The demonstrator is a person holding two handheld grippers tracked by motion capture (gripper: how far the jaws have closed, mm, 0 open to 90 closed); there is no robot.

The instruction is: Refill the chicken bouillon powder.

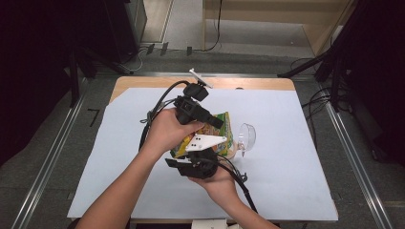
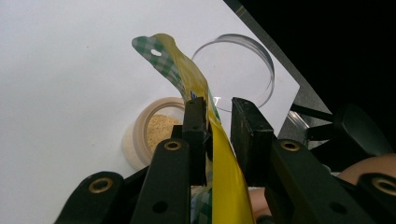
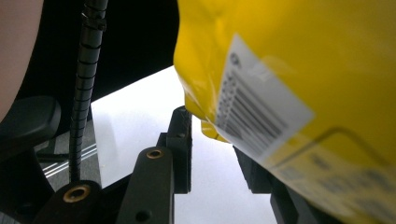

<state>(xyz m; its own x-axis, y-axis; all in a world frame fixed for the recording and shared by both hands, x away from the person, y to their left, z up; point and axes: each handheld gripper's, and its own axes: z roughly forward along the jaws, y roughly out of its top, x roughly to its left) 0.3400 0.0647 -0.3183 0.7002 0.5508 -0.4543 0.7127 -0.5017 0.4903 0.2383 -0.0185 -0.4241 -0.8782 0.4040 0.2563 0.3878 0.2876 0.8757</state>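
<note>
While the yellow pouch [image 1: 217,133] hangs tilted above the small jar [image 2: 152,135] on our desk [image 1: 296,162], we see the left tongs [image 2: 218,122] pinching its top edge; whether the right tongs [image 3: 212,156] pinch it, we cannot tell.

pouch [image 1: 220,130] between both claws, above jar [image 2: 154,130], lid [image 1: 247,135] beside.

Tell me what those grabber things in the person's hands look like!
Each gripper is black, with two flat, blocky jaws on arms held by brass-coloured rivets. The left gripper has a thick black cable looping off it. The right gripper carries a pale three-cornered plate with small dark dots, and trails its own black cable. The person's forearms are bare, no sleeves.
</note>
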